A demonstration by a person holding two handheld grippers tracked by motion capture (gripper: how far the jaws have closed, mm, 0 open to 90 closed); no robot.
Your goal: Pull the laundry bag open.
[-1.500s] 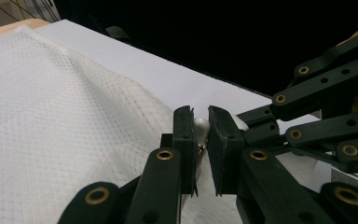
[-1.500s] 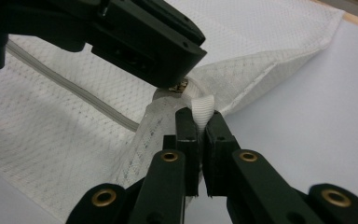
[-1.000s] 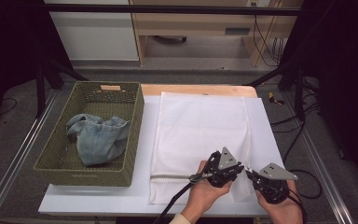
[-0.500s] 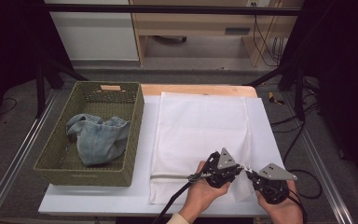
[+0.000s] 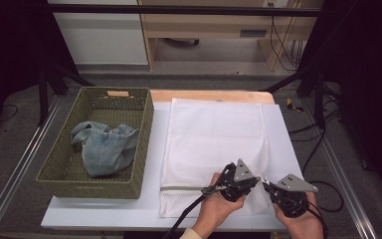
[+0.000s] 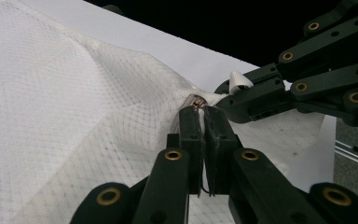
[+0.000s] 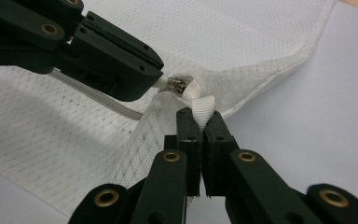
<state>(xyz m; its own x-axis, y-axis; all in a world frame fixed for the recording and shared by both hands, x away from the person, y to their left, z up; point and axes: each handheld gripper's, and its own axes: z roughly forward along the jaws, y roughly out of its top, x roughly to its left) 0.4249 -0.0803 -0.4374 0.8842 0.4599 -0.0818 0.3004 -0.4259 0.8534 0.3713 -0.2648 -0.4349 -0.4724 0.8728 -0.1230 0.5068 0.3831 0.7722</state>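
Observation:
A white mesh bag [image 5: 214, 139] lies flat on the white table [image 5: 104, 214]; its zipper [image 5: 184, 188] runs along the near edge. Both grippers meet at the bag's near right corner. My left gripper [image 5: 258, 179] [image 6: 200, 112] is shut on the metal zipper pull [image 6: 196, 101], having just tightened on it. My right gripper [image 5: 267, 184] [image 7: 199, 122] faces it and is shut on the white fabric tab [image 7: 201, 105] beside the slider [image 7: 177, 84]. The corner of the bag is lifted slightly between them.
A green woven basket [image 5: 144, 134] stands at the left of the table with a crumpled denim garment [image 5: 104, 147] inside. A black cable [image 5: 184, 219] trails from the left gripper toward the near edge. Metal rails run along both sides of the table.

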